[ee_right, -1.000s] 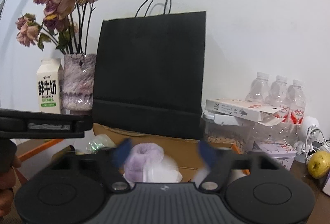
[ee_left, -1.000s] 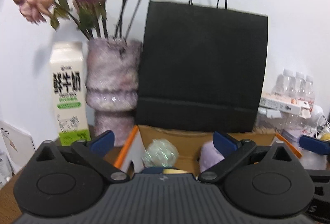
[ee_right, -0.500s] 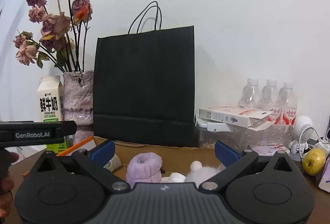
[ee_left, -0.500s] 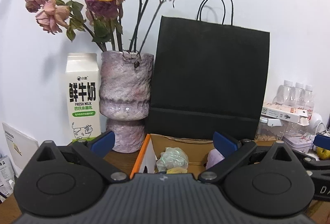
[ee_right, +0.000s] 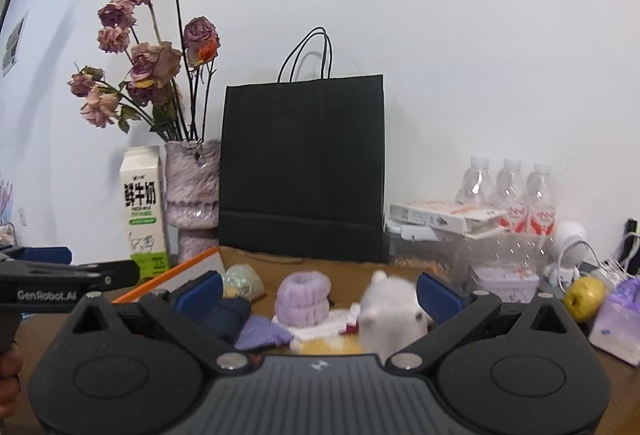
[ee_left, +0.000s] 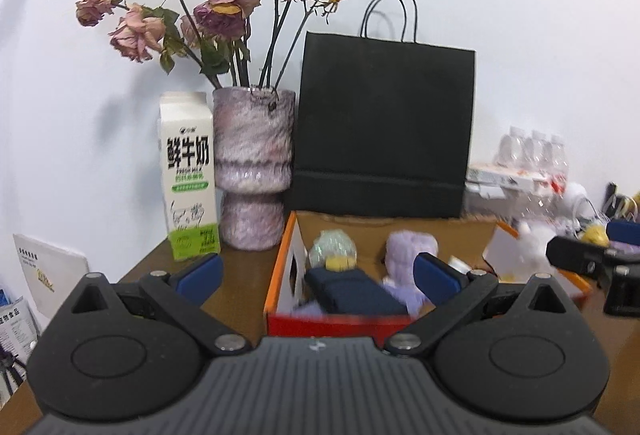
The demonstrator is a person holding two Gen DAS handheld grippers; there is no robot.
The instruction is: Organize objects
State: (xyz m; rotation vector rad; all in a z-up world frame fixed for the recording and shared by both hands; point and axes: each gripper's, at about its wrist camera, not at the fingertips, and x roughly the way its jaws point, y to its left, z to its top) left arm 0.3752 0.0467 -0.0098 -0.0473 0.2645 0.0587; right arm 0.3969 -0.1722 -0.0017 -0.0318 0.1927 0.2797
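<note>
Now, both claws stand wide and empty over the open box.

From the left: the left gripper [ee_left: 316,271] gapes with nothing between its pads, facing the cardboard box [ee_left: 280,267] where the navy bundle [ee_left: 352,291] and purple roll [ee_right: 304,299] lie; the right gripper [ee_right: 318,293] is likewise spread and bare, the white plush toy [ee_right: 392,311] just beyond it (probably the next pick). Best to choose one item, centre it between the pads, then close slowly.
</note>
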